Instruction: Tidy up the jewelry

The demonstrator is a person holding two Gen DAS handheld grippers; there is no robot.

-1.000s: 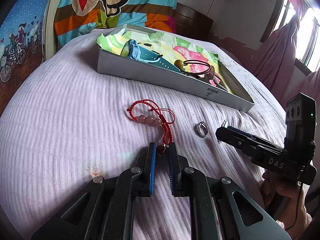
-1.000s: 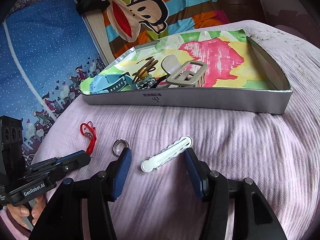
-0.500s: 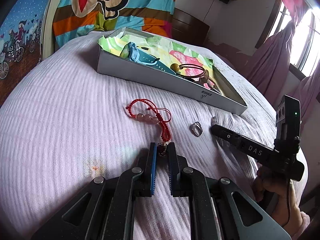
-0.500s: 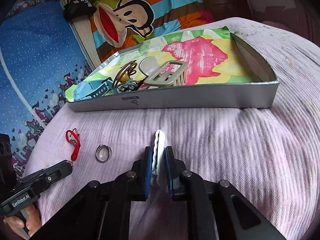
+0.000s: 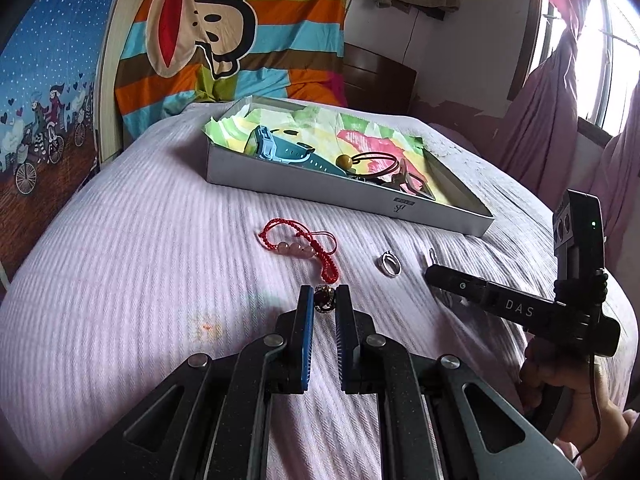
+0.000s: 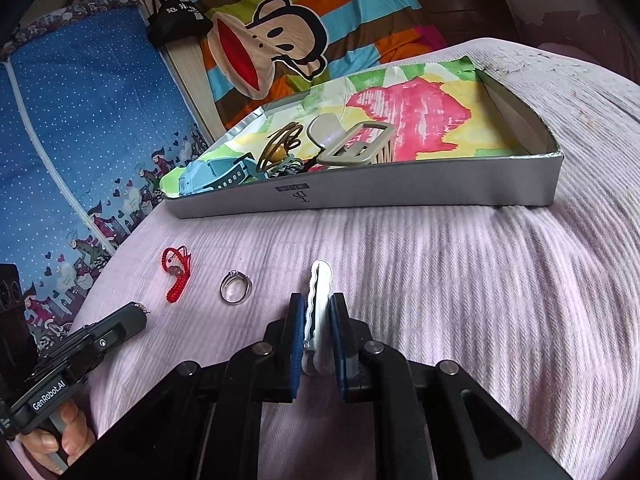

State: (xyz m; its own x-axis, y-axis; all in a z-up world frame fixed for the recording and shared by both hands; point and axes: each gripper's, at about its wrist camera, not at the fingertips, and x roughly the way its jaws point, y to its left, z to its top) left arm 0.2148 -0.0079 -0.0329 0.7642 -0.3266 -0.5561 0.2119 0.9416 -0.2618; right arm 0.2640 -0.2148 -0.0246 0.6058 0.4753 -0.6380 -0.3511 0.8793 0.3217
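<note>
Several pieces already lie in the tray (image 6: 420, 194). Left gripper (image 5: 324, 300) pinches the red bracelet's (image 5: 304, 248) end bead, right gripper (image 6: 318, 312) clamps the white hair clip (image 6: 320, 292) — both unlifted (judging so); the ring (image 6: 235, 292) waits.

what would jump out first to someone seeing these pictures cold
The loud striped monkey blanket against the headboard would likely catch the eye first, then the grey tray on the lilac bedspread, lined with bright paper and holding hair accessories. Nearer, the right gripper pinches a white hair clip, the left gripper holds the bead end of a red bracelet, and a silver ring lies between them.
</note>
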